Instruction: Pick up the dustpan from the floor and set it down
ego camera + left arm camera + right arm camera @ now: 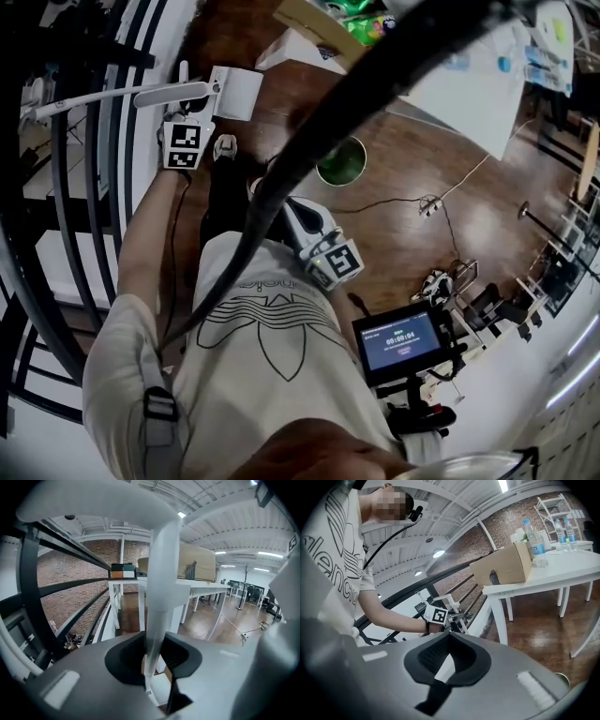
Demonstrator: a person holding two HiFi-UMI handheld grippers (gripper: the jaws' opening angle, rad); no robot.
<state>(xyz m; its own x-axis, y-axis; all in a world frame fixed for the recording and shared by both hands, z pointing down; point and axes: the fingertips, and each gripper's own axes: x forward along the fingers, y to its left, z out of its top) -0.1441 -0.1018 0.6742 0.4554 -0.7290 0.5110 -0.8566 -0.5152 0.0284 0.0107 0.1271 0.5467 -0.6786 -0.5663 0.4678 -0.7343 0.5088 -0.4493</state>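
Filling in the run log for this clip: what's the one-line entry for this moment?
left hand-held gripper: shut on dustpan handle | right hand-held gripper: open, empty

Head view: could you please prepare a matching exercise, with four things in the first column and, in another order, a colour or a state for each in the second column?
Column one:
1. dustpan
2. bin
3. floor
4. screen

Column two:
A. brown wood
B. shows a timer
C. green
D. held by the left hand-held gripper

Right pairs: 1-D; 2-C; 3-A; 4-B.
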